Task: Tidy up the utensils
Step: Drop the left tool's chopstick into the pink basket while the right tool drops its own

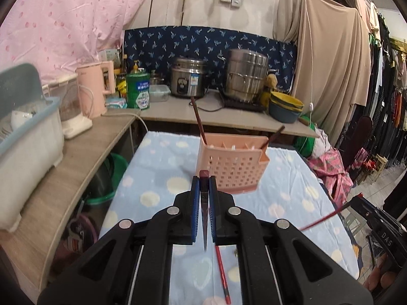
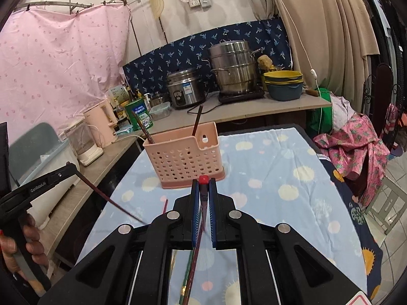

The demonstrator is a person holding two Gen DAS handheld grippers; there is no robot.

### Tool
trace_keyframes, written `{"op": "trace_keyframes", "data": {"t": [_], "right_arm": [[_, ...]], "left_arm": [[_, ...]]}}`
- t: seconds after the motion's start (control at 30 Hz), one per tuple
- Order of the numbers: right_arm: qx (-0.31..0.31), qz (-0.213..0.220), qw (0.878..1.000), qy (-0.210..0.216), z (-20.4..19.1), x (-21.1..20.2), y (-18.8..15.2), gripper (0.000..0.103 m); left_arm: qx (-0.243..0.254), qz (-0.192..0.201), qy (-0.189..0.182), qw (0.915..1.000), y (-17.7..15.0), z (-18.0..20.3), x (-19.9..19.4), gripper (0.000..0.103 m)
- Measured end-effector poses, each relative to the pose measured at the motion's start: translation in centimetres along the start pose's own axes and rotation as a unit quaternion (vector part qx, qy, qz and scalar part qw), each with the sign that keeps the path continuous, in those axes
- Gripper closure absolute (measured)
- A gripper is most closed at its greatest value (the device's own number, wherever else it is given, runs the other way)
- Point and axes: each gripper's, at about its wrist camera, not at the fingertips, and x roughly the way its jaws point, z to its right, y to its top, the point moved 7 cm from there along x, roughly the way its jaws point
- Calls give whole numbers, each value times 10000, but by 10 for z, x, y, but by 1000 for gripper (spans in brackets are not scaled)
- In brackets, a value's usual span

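Left wrist view: left gripper (image 1: 204, 178) clamped on a dark chopstick (image 1: 204, 198), near the pink basket (image 1: 231, 167) on the table; another chopstick (image 1: 222, 274) lies below.

Right wrist view: right gripper (image 2: 204, 181) pinches a red-tipped chopstick (image 2: 203, 198). Judged step: carrying; next, tip each into a compartment.

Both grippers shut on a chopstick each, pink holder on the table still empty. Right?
Not empty: the pink holder already has two dark chopsticks standing in it, per the right wrist view. Left gripper and right gripper each clamp one.
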Motion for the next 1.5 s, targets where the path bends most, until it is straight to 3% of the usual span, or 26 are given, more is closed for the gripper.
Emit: {"op": "trace_keyframes", "data": {"t": [0.4, 0.67, 0.83, 1.07, 1.5], "right_arm": [[-8, 519, 9983, 251, -17, 10, 71, 96], [-83, 1174, 9922, 415, -38, 22, 143, 96], [49, 1418, 9885, 514, -44, 42, 178, 96], [25, 1415, 9889, 456, -50, 81, 192, 96], [48, 677, 9971, 334, -44, 151, 155, 96]], "left_arm": [[83, 615, -75, 9980, 82, 14, -2, 96], [145, 1164, -89, 9931, 154, 30, 2, 96], [206, 1390, -49, 9901, 181, 34, 17, 96], [234, 1192, -30, 9926, 181, 33, 60, 96], [222, 692, 2, 9974, 150, 29, 104, 96]]}}
